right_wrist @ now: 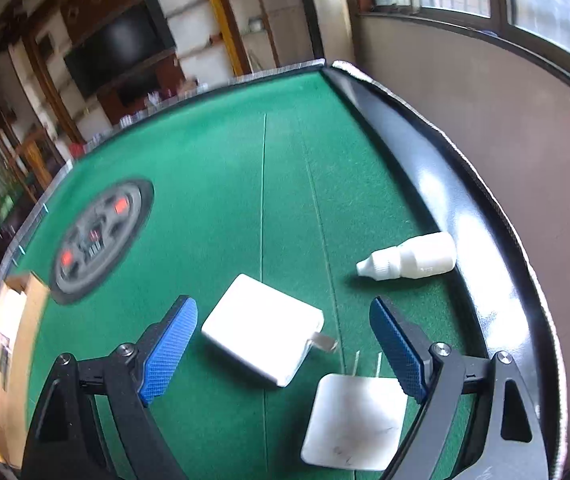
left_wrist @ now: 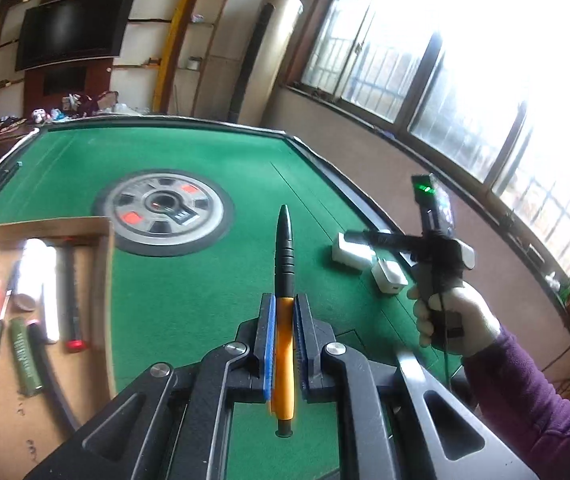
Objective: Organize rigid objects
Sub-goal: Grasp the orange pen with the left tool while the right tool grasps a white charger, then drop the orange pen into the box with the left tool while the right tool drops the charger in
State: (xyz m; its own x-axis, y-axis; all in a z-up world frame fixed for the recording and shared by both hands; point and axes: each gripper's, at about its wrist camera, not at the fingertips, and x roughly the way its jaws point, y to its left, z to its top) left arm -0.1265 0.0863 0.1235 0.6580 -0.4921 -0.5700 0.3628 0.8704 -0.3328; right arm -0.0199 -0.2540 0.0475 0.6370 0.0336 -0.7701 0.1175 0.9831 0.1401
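Left wrist view: my left gripper (left_wrist: 283, 322) clamps the orange-and-black pen (left_wrist: 284, 280), bound, I judge, for the cardboard tray (left_wrist: 101, 264). My right gripper (right_wrist: 283, 344) gapes wide over the white square charger (right_wrist: 263, 338), holding nothing.

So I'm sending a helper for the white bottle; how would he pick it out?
On the green table, look along the glossy black rim. The bottle lies on its side beside it: round with a pointed cap, unlike the two flat square chargers nearby.
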